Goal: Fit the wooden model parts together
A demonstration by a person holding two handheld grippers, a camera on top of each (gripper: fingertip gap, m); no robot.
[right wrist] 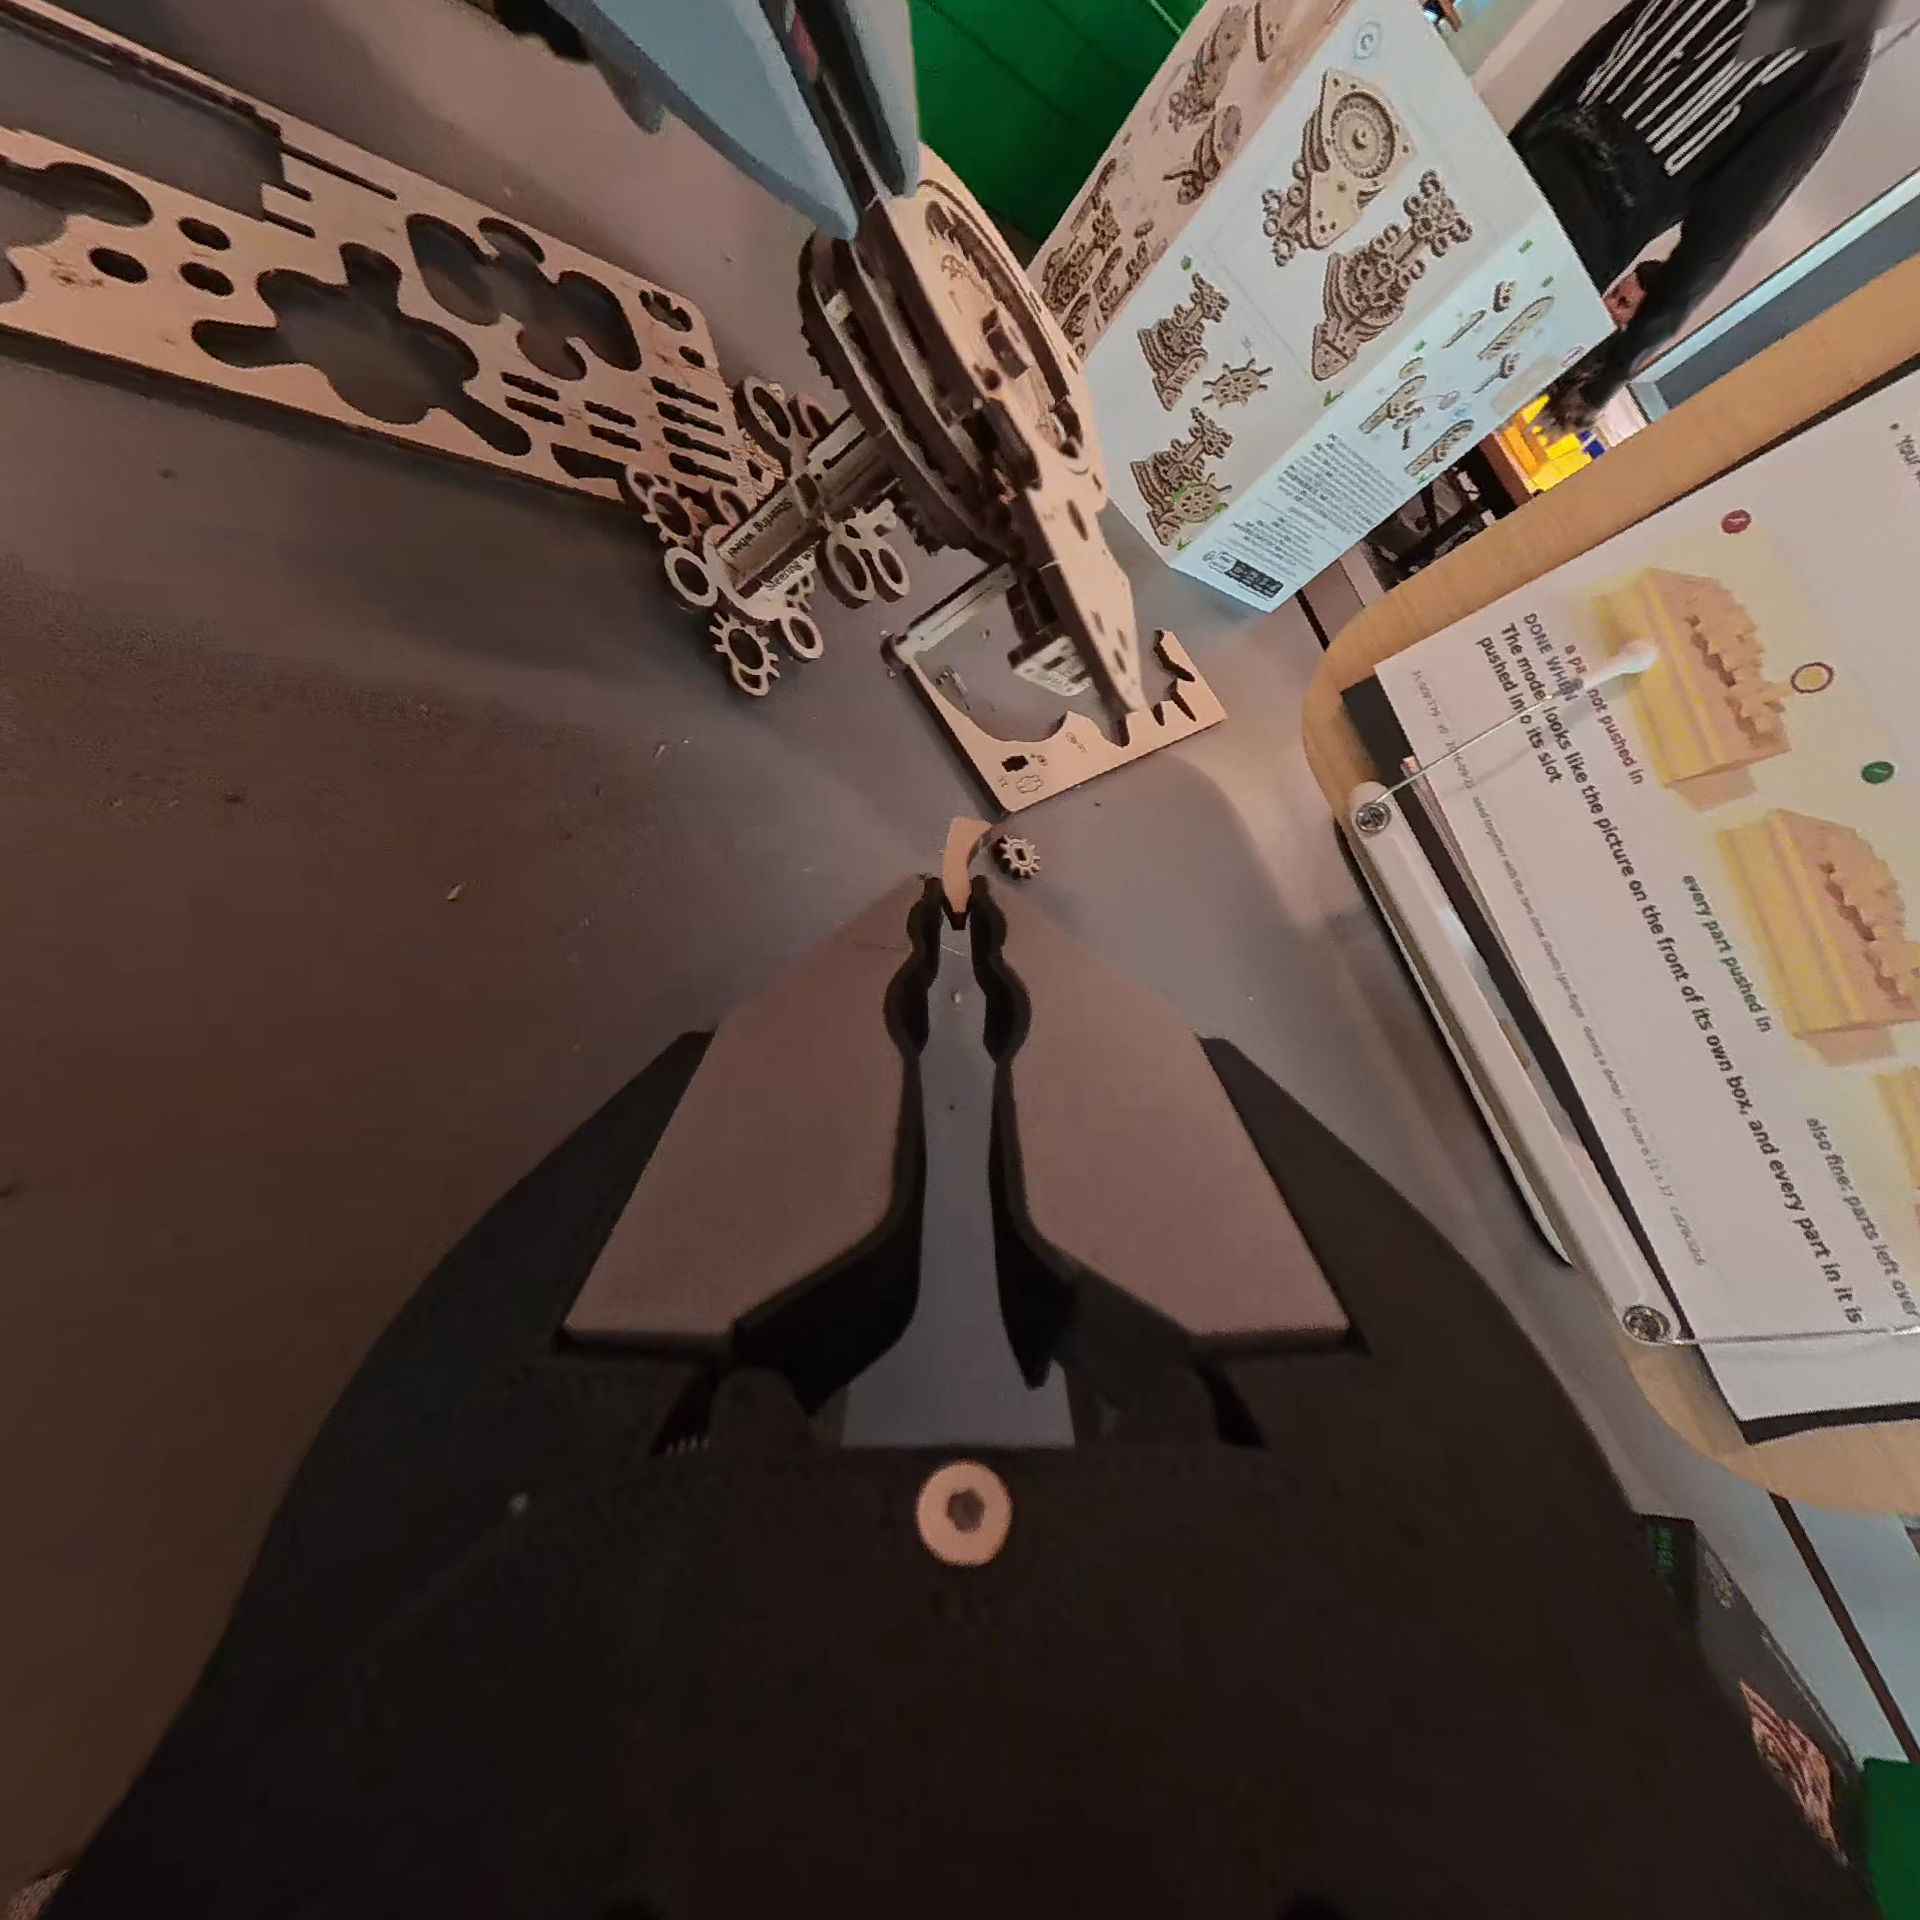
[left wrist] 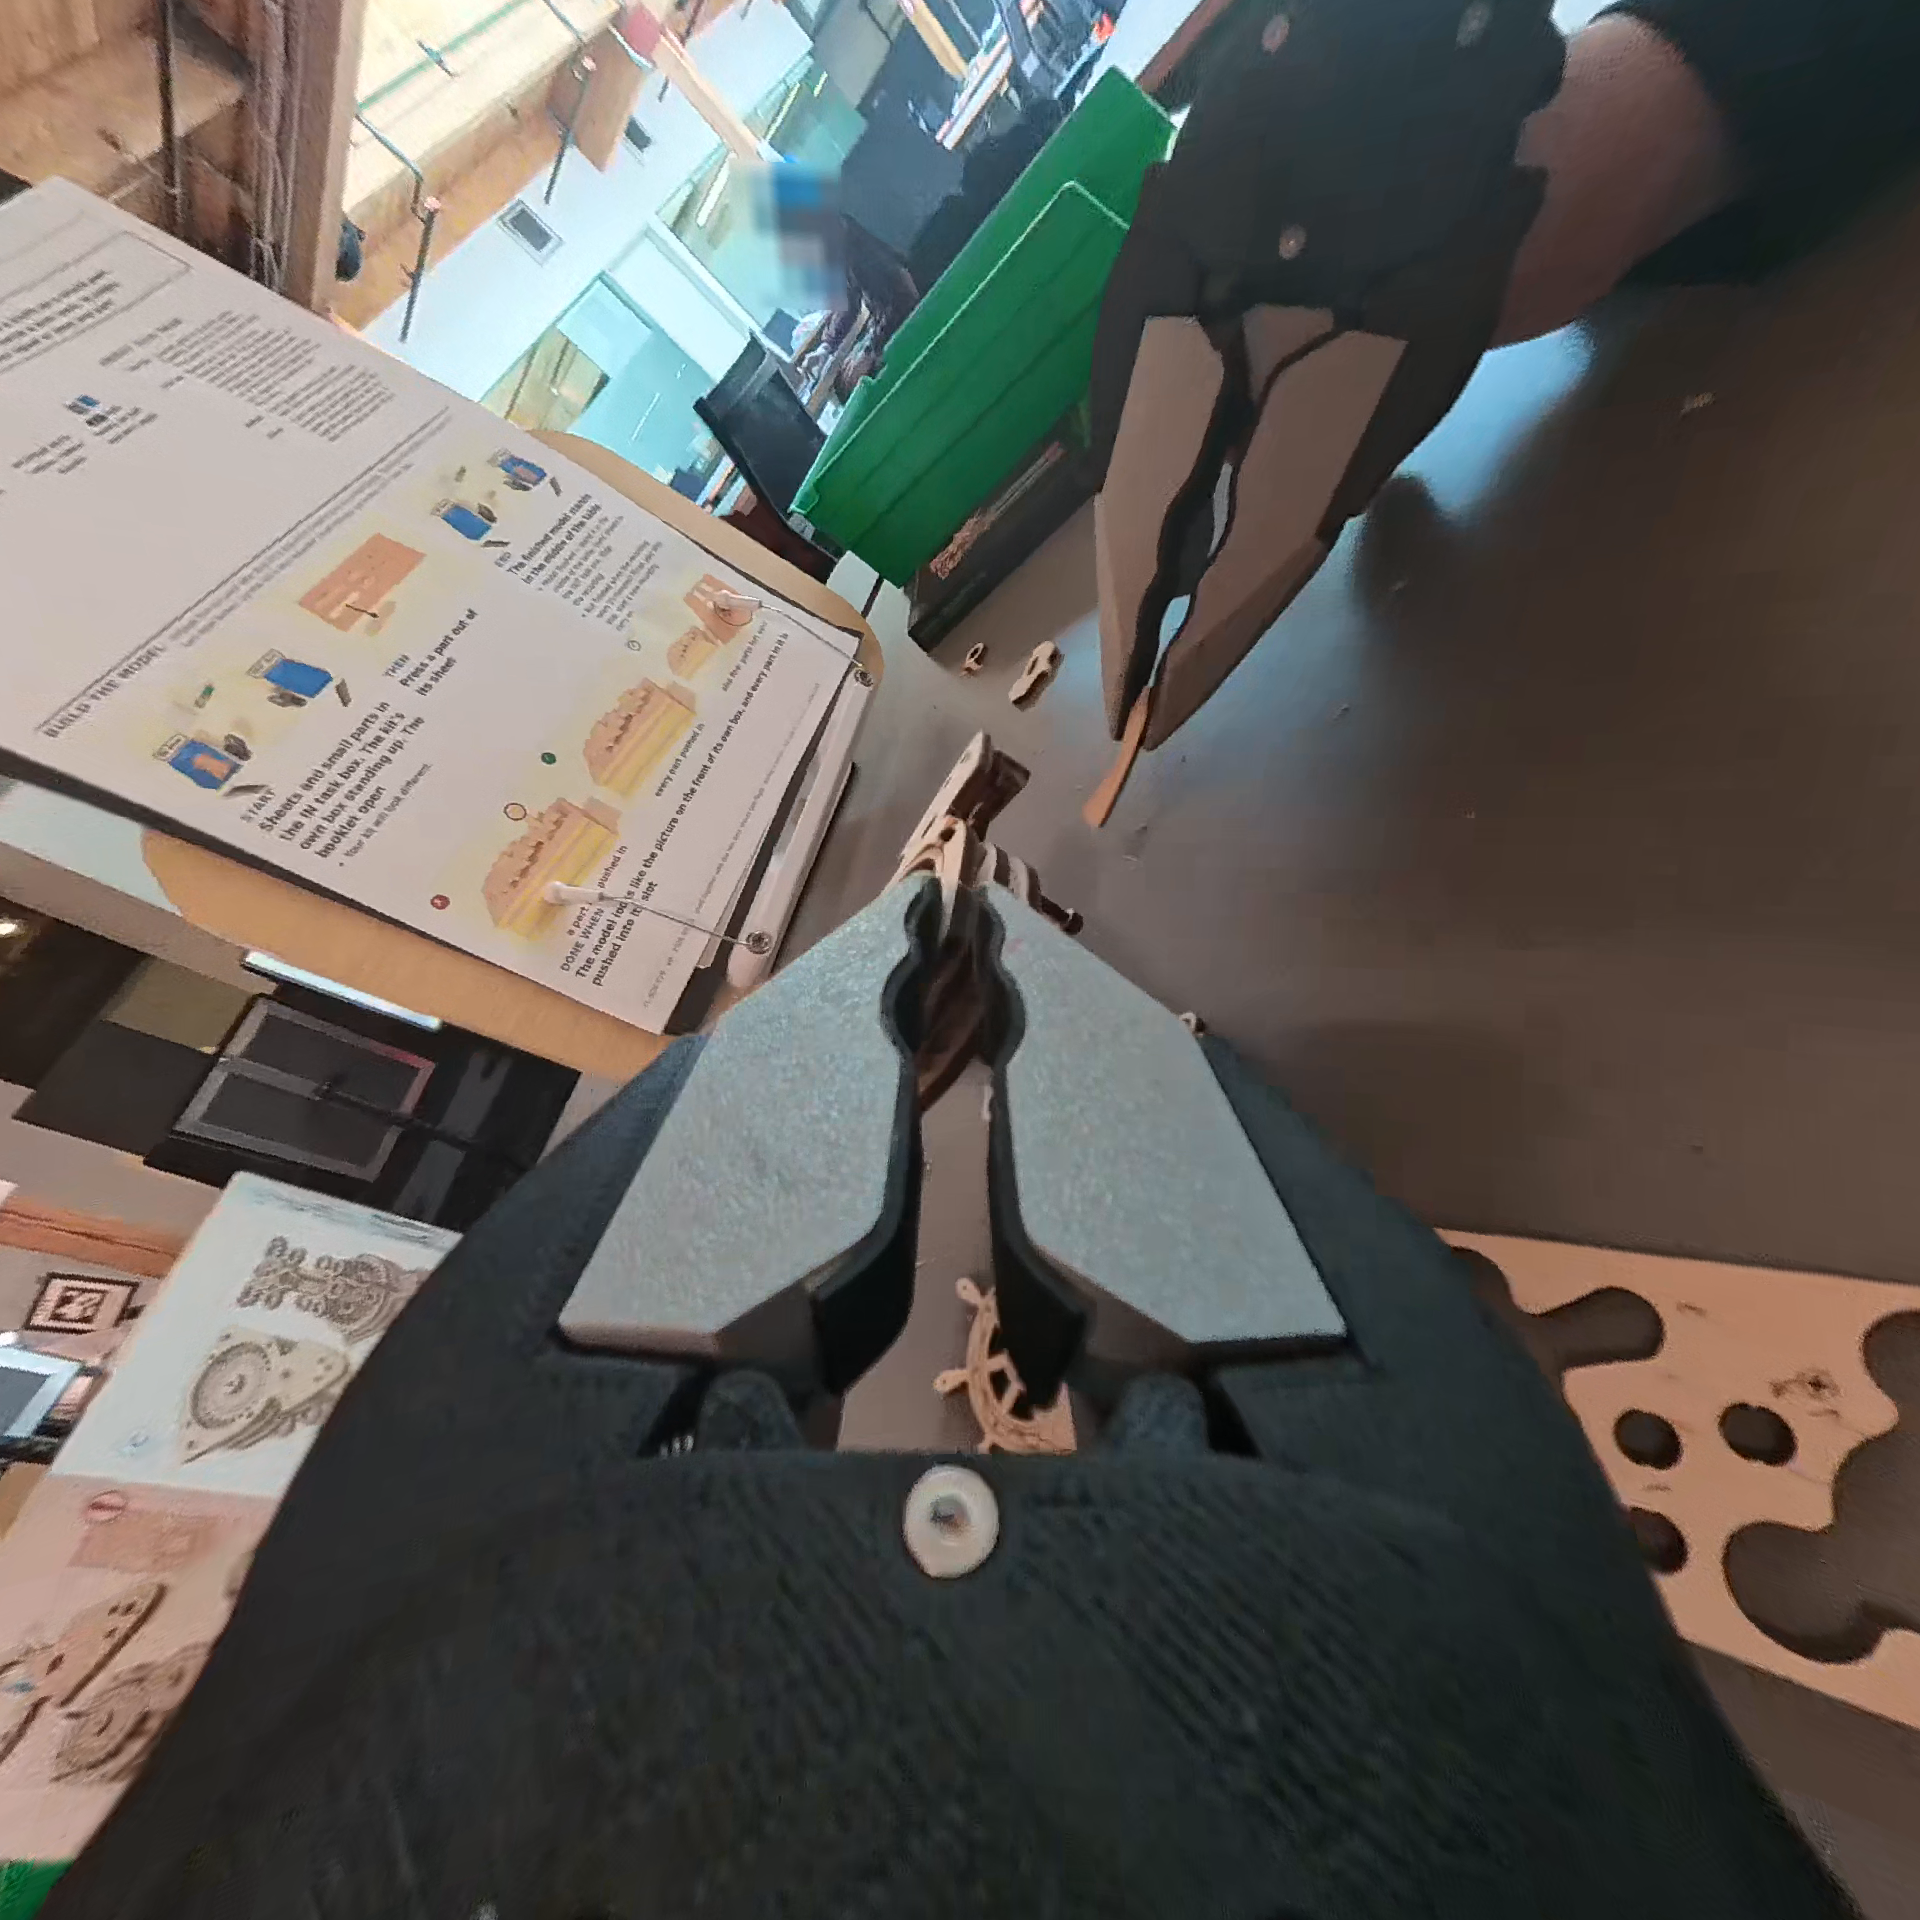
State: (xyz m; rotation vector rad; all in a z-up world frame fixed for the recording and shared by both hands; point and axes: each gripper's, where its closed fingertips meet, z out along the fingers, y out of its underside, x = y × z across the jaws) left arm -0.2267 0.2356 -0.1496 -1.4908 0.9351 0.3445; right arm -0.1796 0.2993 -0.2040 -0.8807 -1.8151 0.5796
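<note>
L gripper (left wrist: 951, 914) is pinched on the wooden model (left wrist: 971, 831), fingertips clamped on its near edge; the assembly's layered gears and plates stick out past the tips over the grey table (left wrist: 1558, 935). In the R wrist view the same model (right wrist: 966, 374) stands on its flat base plate (right wrist: 1049, 727) w/ a steering-wheel piece and small ring-shaped cutouts at its left, and the L gripper's grey fingers (right wrist: 769, 114) come down onto its top edge.

R gripper (right wrist: 956, 914) is closed on a small curved wooden part (right wrist: 961, 852), a thin pale sliver poking out beyond the tips. From the L wrist view that gripper (left wrist: 1138, 717) hangs above the table, tilted down, the sliver (left wrist: 1117, 774) at its tip, well apart from the model. A tiny dark gear (right wrist: 1016, 857) lies on the table just beside the part's tip; can't tell if they touch.

Punched-out plywood sheet (right wrist: 343, 312) lies flat left of the model, mostly empty holes; it also shows at the right edge of the L view (left wrist: 1714, 1455). A loose wheel-shaped piece (left wrist: 992, 1361) lies on the table betw. the L fingers' bases. Two small loose bits (left wrist: 1023, 670) sit farther back near a dark box.

Kit box (right wrist: 1340, 312) w/ printed model pics stands behind the model. Instruction sheet (left wrist: 364, 623) is clipped on a tilted wooden stand (right wrist: 1340, 665) to the side. Green bin (left wrist: 987, 343) at the back of the table.
</note>
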